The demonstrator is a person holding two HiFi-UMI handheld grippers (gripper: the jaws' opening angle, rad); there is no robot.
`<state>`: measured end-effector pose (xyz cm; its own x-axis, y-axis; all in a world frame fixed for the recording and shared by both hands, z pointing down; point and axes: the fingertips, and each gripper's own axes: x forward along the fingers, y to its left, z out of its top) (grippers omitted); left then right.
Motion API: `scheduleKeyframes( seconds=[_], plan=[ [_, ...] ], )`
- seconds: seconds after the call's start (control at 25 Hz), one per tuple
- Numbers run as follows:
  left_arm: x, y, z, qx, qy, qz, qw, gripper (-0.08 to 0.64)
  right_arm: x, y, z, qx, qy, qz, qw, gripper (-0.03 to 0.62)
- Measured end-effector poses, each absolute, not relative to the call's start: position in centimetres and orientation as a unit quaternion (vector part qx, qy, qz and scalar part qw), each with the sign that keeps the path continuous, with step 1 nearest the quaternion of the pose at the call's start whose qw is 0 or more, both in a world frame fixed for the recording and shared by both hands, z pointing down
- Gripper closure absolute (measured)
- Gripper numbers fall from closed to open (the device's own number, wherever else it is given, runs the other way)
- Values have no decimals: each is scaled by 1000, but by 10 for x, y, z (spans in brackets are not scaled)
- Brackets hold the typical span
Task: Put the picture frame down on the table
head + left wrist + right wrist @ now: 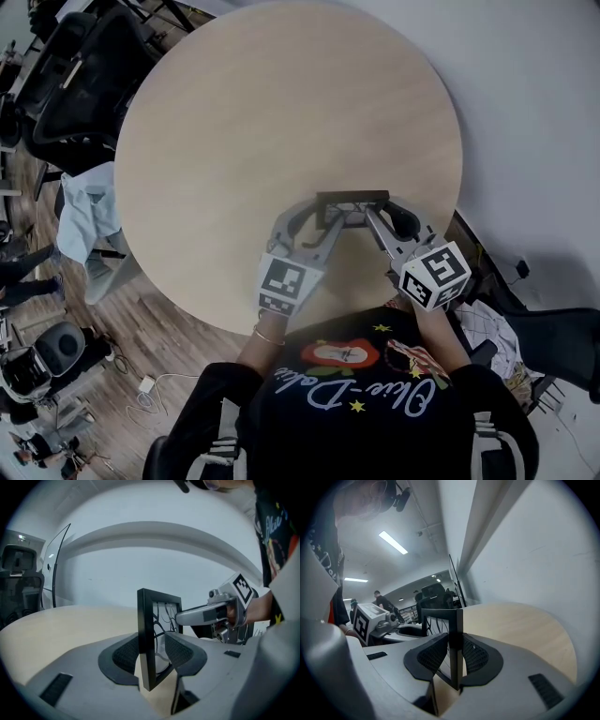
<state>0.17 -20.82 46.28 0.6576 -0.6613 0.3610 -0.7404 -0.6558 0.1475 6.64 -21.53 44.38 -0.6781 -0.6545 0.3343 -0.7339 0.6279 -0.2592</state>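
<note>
Round pale-wood table (281, 112) below, and the black rectangular picture frame (352, 198) is held upright over its near part. The left gripper (323, 216) and right gripper (380, 216) each pinch one side edge, equally close. Bottom edge faces the tabletop — whether it touches is unclear.

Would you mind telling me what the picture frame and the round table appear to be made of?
The picture frame has a black, low-sheen moulding with crisp square edges: painted wood or plastic, I cannot tell which. Its pane is clear with dark lines on it, likely glass or acrylic. The table shows pale, faint wood grain with a matte finish, probably laminate or veneer.
</note>
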Motion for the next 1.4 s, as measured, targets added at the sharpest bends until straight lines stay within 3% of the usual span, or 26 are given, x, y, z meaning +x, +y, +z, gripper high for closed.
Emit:
scheduleKeyframes(
  seconds=[1.4],
  plan=[
    [0,-229,517,881,-393,198,173,382,61,-249,493,383,-887,210,150,512]
  ],
)
